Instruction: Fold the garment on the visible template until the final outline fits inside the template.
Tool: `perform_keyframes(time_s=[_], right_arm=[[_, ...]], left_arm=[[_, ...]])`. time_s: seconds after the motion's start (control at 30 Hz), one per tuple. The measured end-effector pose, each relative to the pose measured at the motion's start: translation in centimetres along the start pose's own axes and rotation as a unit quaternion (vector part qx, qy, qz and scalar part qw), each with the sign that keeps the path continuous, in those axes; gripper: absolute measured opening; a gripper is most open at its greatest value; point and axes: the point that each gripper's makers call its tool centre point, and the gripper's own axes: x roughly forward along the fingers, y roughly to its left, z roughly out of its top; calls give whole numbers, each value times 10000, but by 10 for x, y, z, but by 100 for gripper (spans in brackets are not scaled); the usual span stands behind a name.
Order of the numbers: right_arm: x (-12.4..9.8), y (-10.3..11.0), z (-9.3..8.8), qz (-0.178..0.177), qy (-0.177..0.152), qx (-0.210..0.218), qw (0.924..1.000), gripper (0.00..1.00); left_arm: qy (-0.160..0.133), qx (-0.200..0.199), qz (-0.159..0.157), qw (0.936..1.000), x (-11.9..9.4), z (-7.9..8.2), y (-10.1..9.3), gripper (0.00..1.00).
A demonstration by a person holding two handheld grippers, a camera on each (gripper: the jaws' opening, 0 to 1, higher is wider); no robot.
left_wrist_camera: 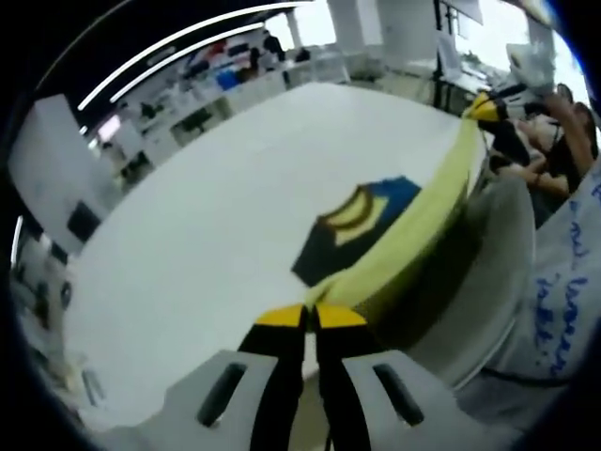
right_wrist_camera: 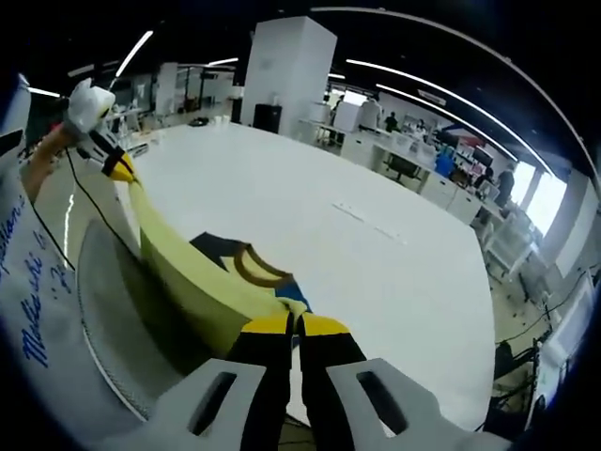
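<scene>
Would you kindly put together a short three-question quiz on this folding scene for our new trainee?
1. True or false: the left hand-held gripper has its jaws spread wide with nothing between them.
2. Multiple choice: the stretched edge of the garment held between the two grippers is A) red, B) yellow-green, C) white.
3. Short answer: on what does the dark blue part of the garment rest?

Key
1. False: its jaws are closed on the yellow-green edge of the garment.
2. B. The right hand-held gripper pinches one end of that edge, and the other gripper holds the far end.
3. On the white table.
</scene>
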Motion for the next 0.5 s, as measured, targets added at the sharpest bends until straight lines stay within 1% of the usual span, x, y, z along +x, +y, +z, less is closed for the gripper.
perform_keyframes(time_s=[0.03,0.1,0.17,0.23,0.33,0.47,0.5], right_arm=[[2,0,0,9,-6,8,10000,2],[7,-1,-1,4,7,-6,10000,2],[12,-5,-3,-59,9,21,10000,2],[17,-8,-7,-114,62,8,9999,2],[22,-10,-11,-110,98,56,9999,2],[29,-12,-14,-94,94,95,9999,2],[30,-13,-14,-104,93,91,9999,2]], left_arm=[[50,116,100,9999,3,0,2,0],[93,103,62,9999,9,-2,-1,0],[19,25,45,10000,13,0,1,0],[18,26,31,10000,17,-1,3,0],[33,122,40,9999,22,-1,5,0],[-28,120,12,9999,30,0,8,0],[-82,131,26,9999,33,1,10,0]])
